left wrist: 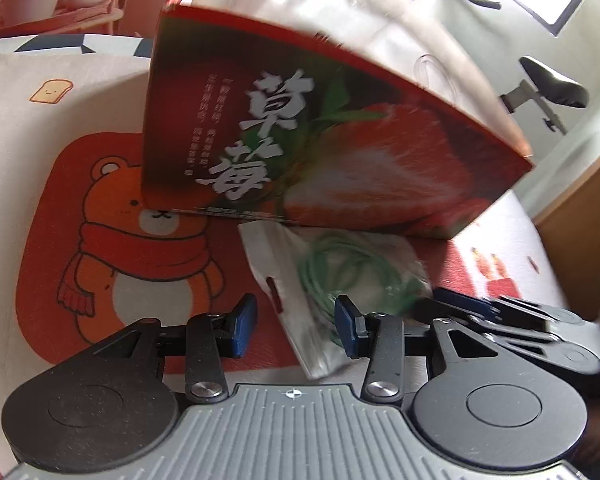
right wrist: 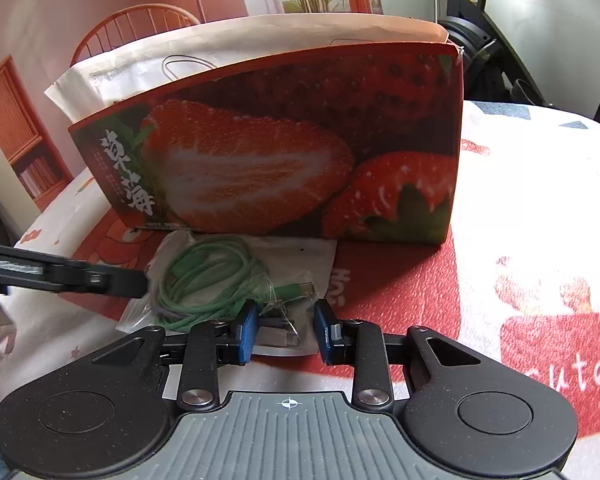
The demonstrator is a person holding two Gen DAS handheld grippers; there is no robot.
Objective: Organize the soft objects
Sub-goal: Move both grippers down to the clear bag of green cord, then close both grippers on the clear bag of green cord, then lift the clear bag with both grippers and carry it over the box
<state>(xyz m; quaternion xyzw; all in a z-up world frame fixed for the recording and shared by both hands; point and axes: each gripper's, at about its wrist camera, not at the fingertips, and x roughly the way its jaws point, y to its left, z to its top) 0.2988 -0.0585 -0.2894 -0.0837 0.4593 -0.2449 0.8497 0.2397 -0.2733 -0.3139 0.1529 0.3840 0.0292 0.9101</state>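
Strawberry box (right wrist: 268,148) reads "草莓"; tablecloth (right wrist: 556,360) reads "cute".

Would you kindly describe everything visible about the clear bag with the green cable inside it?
The clear plastic bag is a thin, crinkled, see-through pouch lying flat on the patterned tablecloth, directly in front of the strawberry box. Inside sits a loosely coiled pale green cable with a darker green plug. The right gripper straddles its near edge, and the left gripper straddles another edge; whether either set of pads presses it is unclear.
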